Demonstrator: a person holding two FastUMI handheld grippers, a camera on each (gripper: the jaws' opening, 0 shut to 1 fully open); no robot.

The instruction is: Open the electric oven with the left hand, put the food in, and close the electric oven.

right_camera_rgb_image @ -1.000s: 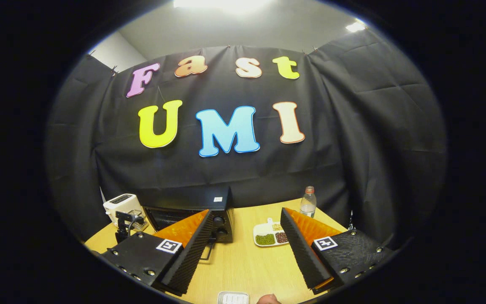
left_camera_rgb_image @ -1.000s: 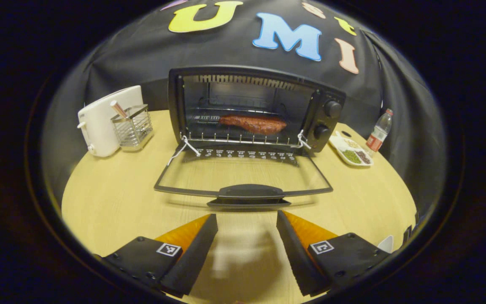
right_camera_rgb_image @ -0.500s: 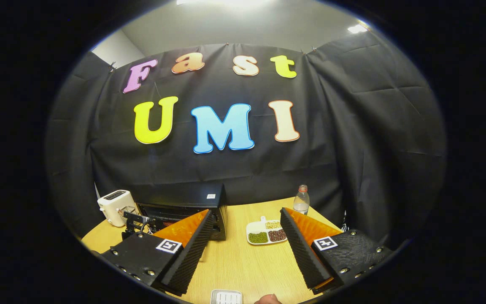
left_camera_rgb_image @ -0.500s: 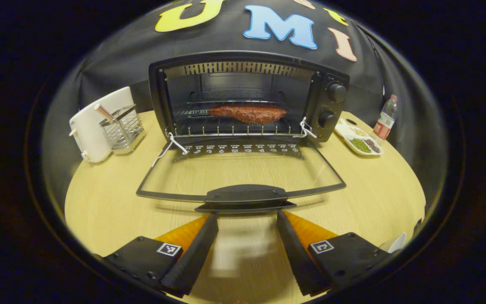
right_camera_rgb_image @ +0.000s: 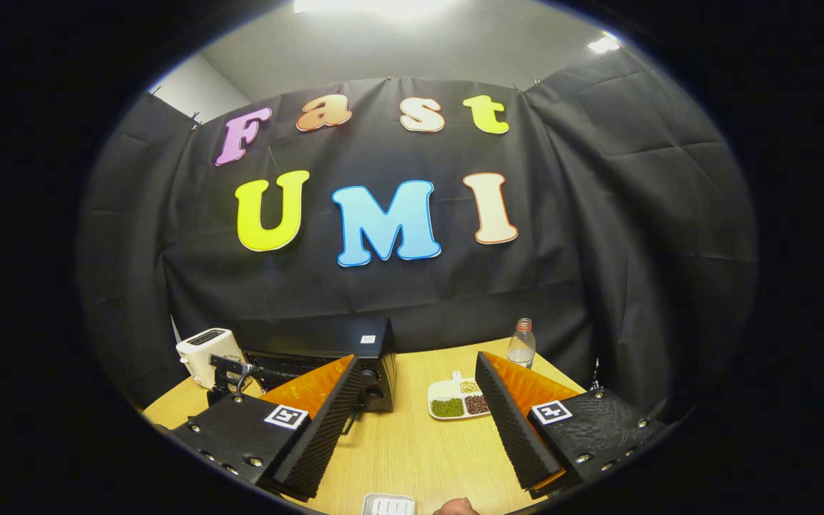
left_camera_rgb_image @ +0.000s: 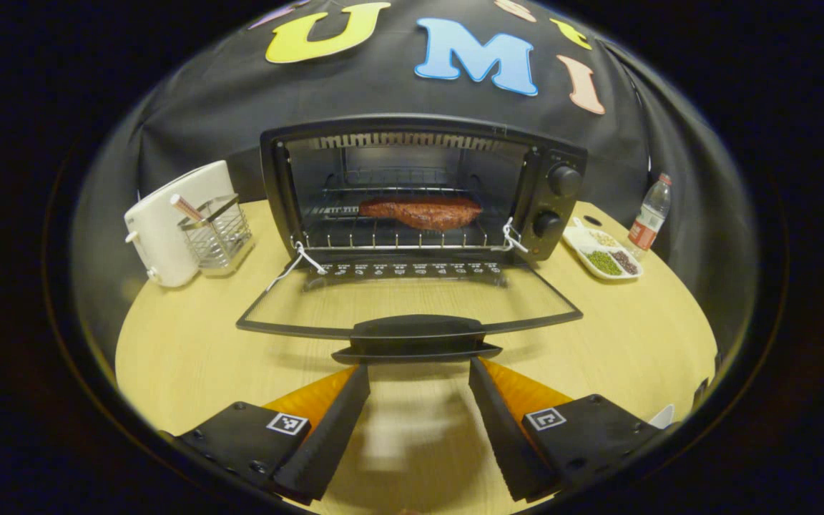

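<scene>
The black electric oven (left_camera_rgb_image: pixel 555 164) stands at the back of the round table, its glass door (left_camera_rgb_image: pixel 412 300) lying flat open toward me. A reddish-brown piece of food (left_camera_rgb_image: pixel 420 212) rests on the wire rack inside. My left gripper (left_camera_rgb_image: pixel 418 372) is open, its fingertips just short of the door's black handle (left_camera_rgb_image: pixel 418 330) and on either side of it, not touching. In the right gripper view, my right gripper (right_camera_rgb_image: pixel 418 372) is open and empty above the table, with the oven (right_camera_rgb_image: pixel 373 357) beyond its left finger and the other gripper's body (right_camera_rgb_image: pixel 229 372) beside it.
A white toaster (left_camera_rgb_image: pixel 162 222) and a wire utensil holder (left_camera_rgb_image: pixel 217 227) stand left of the oven. A divided dish of beans (left_camera_rgb_image: pixel 604 252) and a water bottle (left_camera_rgb_image: pixel 646 218) sit to its right. A small white tray (right_camera_rgb_image: pixel 390 505) and a fingertip (right_camera_rgb_image: pixel 455 506) lie at the right gripper view's lower edge.
My left gripper has moved in toward the open door's handle, from well short to just before it. The right gripper has only wobbled slightly. The food stays on the rack.
</scene>
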